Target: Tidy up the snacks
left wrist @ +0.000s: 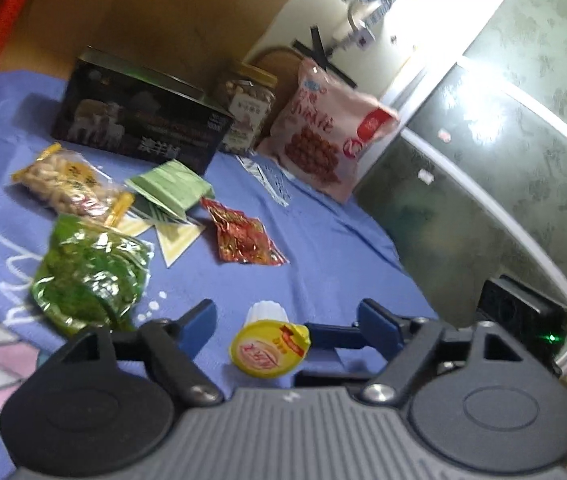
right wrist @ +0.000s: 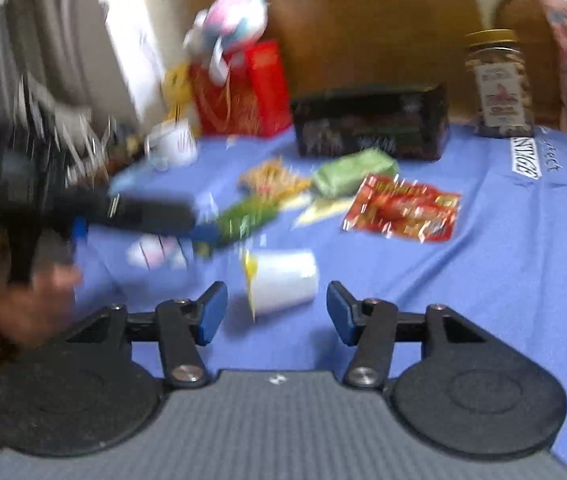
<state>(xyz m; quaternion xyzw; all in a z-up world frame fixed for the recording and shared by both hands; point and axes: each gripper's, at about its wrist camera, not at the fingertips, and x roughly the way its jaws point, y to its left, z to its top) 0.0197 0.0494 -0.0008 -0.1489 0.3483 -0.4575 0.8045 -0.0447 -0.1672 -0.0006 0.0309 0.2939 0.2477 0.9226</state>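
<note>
A small white jelly cup (left wrist: 269, 338) with a yellow foil lid lies on its side on the blue cloth-covered table (left wrist: 323, 240), between the spread blue pads of the left gripper (left wrist: 287, 322), which touch nothing. In the right wrist view the same cup (right wrist: 283, 282) rests just ahead of the right gripper (right wrist: 276, 308), whose jaws also stand apart and hold nothing. Beyond the cup lie a red foil packet (left wrist: 245, 236), a green pouch (left wrist: 89, 276), a bag of peanuts (left wrist: 69, 186) and a pale green packet (left wrist: 171, 188). Along the far edge stand a black box (left wrist: 139, 120), a gold-lidded jar (left wrist: 245, 108) and a pink snack bag (left wrist: 323, 136). A person's hand (right wrist: 31, 304), blurred, grips the left gripper's handle at the left of the right wrist view.
</note>
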